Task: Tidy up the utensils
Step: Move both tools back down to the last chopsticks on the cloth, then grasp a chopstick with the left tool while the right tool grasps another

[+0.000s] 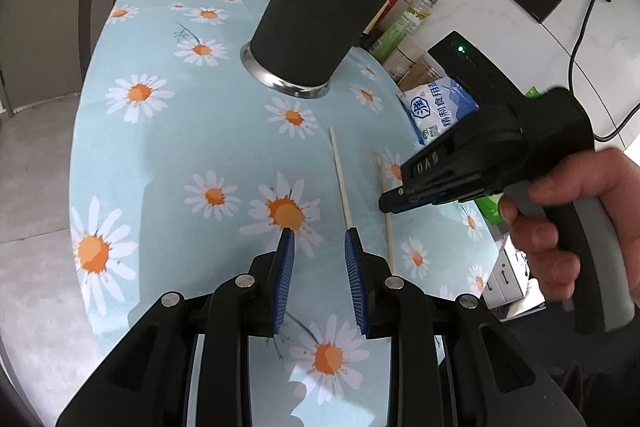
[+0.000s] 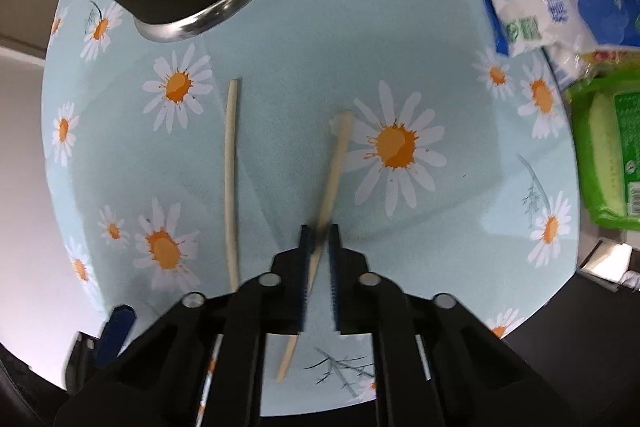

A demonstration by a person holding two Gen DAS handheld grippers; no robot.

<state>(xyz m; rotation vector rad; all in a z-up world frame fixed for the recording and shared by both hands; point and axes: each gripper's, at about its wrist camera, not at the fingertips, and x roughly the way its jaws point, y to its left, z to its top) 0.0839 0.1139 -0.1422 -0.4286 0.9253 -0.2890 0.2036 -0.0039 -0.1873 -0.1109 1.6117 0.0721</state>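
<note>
A slim, pale wooden chopstick [image 2: 334,183] lies on the daisy-print table [image 2: 288,39], pinched between the ribbed blue fingers [image 2: 306,267] of the right gripper [image 2: 319,233], clamped on it. A second chopstick [image 2: 230,179] rests well apart, alongside. The left gripper [image 1: 320,239] hovers with fingers apart, empty, before a matte black, chrome-rimmed utensil holder [image 1: 316,11].
</note>
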